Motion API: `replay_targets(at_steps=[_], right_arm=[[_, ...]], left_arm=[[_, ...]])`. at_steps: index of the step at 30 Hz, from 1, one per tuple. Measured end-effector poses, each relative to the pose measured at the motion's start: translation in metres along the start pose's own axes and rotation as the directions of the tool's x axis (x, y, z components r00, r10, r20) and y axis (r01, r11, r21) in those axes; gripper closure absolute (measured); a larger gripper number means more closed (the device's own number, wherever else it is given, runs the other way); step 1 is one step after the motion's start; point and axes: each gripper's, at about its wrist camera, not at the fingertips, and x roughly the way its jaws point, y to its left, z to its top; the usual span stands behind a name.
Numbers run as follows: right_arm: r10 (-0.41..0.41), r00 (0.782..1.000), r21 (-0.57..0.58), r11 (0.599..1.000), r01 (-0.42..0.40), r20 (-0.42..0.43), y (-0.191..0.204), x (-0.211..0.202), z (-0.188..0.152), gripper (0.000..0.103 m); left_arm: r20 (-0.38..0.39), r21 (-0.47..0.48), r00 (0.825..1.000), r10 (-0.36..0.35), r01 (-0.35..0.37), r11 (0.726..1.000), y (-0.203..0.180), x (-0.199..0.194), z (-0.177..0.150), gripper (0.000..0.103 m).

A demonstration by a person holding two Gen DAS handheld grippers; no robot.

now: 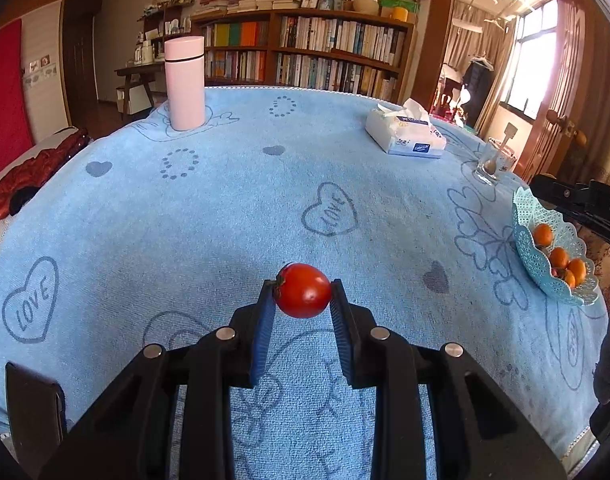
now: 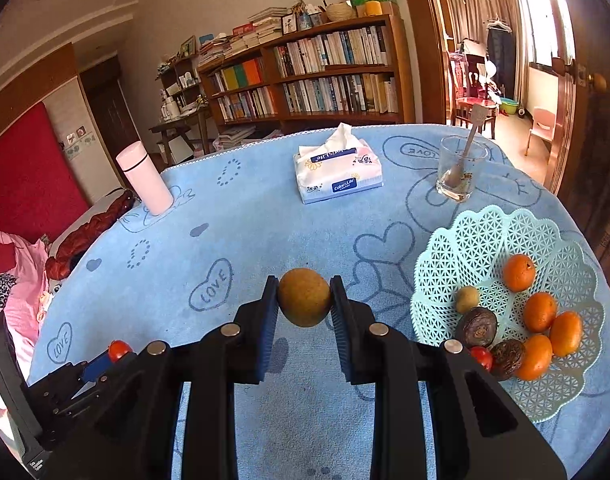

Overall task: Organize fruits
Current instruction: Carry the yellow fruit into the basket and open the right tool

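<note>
Basically, blue towel-covered table point(image 2: 245, 220) fills both views, printed with hearts and LOVE outlines, probably there to keep round fruit from rolling. Mint lattice basket point(image 2: 465, 248) sits at the near right edge; in the left wrist view it shows far off to the right point(image 1: 523, 220). It already holds several oranges point(image 2: 519, 273), two dark wrinkled fruits point(image 2: 477, 326), one small tan fruit point(image 2: 467, 299) and a small red tomato point(image 2: 482, 358), so it reads as the collecting spot.

Tissue pack point(image 2: 339, 174) lies far centre, pink flask point(image 2: 145, 178) stands far left, glass with a spoon point(image 2: 459, 174) stands far right just beyond the basket; none look part of the job.

Right gripper point(image 2: 304, 298) is clenched on a brown-yellow round fruit point(image 2: 304, 296), pads pressing both sides, fruit held clear above the cloth with its shadow below, basket just to its right. Likely next: carry right and release over the basket.

Left gripper point(image 1: 303, 292) is clenched on a red tomato point(image 1: 303, 290), stem toward the left pad, also off the cloth and well apart from the basket. Seen again low left in the right view point(image 2: 119, 350). Squeezing soft skin risks bruising.
</note>
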Motion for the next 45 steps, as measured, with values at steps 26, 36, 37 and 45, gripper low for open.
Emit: replay_targets(at_steps=[26,36,37,45], right_arm=[[-0.129,0.991,0.19,0.974,0.119,0.041,-0.112,-0.056,-0.022,0.077],[-0.163,0.986,0.262,0.953,0.153,0.018,-0.155,-0.06,-0.04,0.073],[-0.165,0.986,0.269,0.951,0.155,0.015,-0.16,-0.06,-0.041,0.07],[-0.218,0.975,0.315,0.93,0.191,0.051,-0.19,-0.076,-0.047,0.064]], left_arm=[[-0.005,0.138,0.999,-0.033,0.033,0.99,-0.066,-0.005,-0.003,0.075],[-0.032,0.209,0.998,-0.047,0.053,0.976,-0.104,0.006,-0.006,0.075],[-0.036,0.216,0.998,-0.049,0.056,0.975,-0.108,0.007,-0.006,0.075],[-0.078,0.236,0.992,-0.103,0.119,0.965,-0.137,0.014,-0.003,0.075]])
